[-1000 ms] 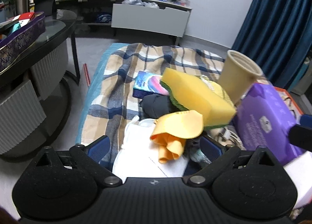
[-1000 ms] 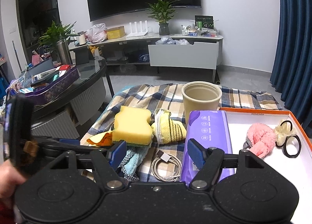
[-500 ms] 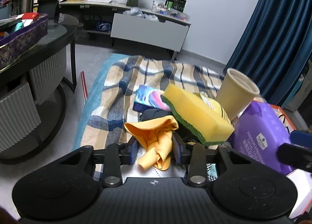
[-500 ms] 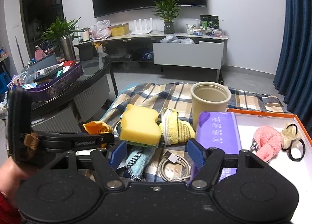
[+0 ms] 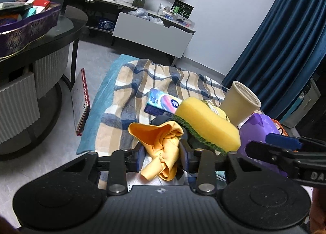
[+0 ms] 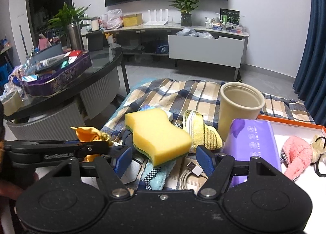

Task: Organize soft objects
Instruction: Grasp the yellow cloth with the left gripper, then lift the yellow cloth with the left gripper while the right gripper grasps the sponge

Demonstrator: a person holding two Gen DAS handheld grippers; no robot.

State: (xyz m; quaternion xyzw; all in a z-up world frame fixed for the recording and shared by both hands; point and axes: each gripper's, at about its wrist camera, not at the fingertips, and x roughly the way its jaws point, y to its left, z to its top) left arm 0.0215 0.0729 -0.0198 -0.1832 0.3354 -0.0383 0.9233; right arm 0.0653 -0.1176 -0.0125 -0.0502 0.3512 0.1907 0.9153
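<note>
My left gripper (image 5: 162, 156) pinches a crumpled orange cloth (image 5: 161, 138) between its blue pads, lifted off the pile; its jaws are opening slightly while the cloth stays pressed between them. In the right wrist view that gripper (image 6: 57, 152) and the cloth (image 6: 89, 134) sit at the left. My right gripper (image 6: 164, 160) is open, its fingers flanking the near end of a yellow sponge (image 6: 156, 136) without touching it. The sponge (image 5: 205, 126) rests tilted on a heap of soft items. Beside it lie a yellow striped cloth (image 6: 201, 132) and a blue towel (image 6: 156, 177).
A beige cup (image 6: 238, 109) and a purple wipes pack (image 6: 254, 142) stand right of the sponge. An orange-rimmed tray (image 6: 295, 124) holds a pink fluffy item (image 6: 295, 152) and hair ties. A USB cable (image 6: 193, 170) lies under my right gripper. A round black table (image 5: 40, 36) is at left.
My left gripper went from wide open to shut on the orange cloth and pulled it up from the pile. The right gripper came nearer to the sponge.
</note>
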